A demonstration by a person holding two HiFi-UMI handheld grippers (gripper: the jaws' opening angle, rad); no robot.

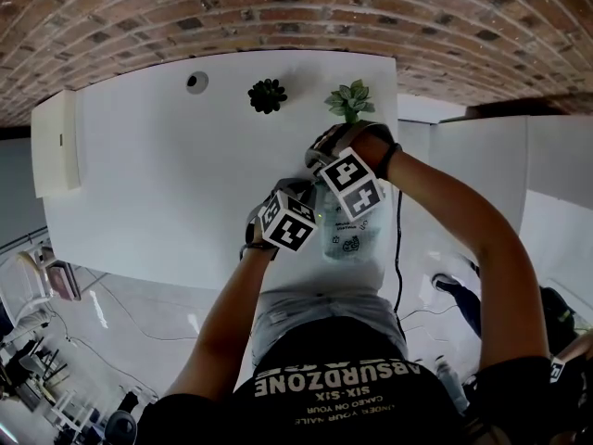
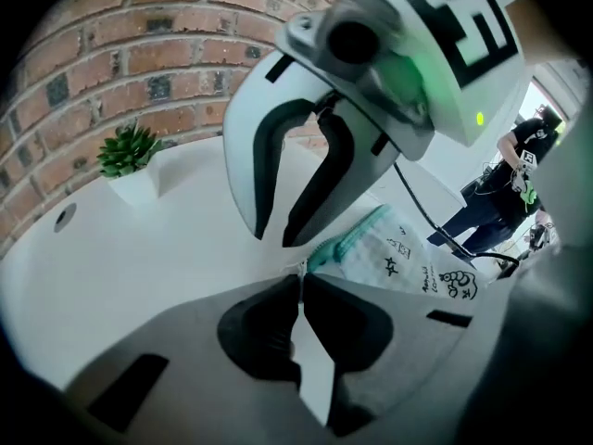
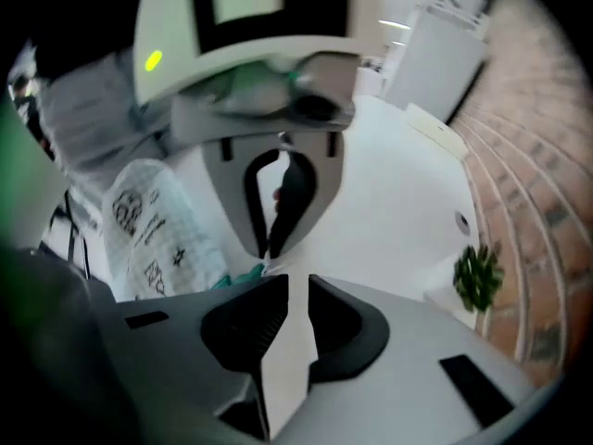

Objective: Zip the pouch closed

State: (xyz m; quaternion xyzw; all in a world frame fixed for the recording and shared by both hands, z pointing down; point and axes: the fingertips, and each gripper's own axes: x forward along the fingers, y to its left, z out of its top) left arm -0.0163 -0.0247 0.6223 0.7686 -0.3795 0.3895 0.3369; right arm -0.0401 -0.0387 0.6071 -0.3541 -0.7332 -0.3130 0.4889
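Observation:
A pale pouch point(image 1: 350, 236) with black doodles and a teal zipper point(image 2: 350, 243) lies on the white table point(image 1: 167, 174) near its front edge. My left gripper point(image 2: 301, 278) is shut on the thin tab at the pouch's point(image 2: 412, 260) zipper end. My right gripper point(image 3: 296, 282) points steeply down just opposite it. Its jaws are open with a narrow gap, and only bare table shows between them. In the right gripper view the pouch point(image 3: 153, 230) lies to the left, its teal end right by my fingertips. In the head view both marker cubes hide the jaws.
Two small potted plants point(image 1: 268, 95) point(image 1: 350, 100) stand at the table's far edge by the brick wall. A round cable hole point(image 1: 196, 82) is at the back left. A black cable point(image 1: 399, 248) hangs off the table's right side. A person point(image 2: 519, 170) stands in the background.

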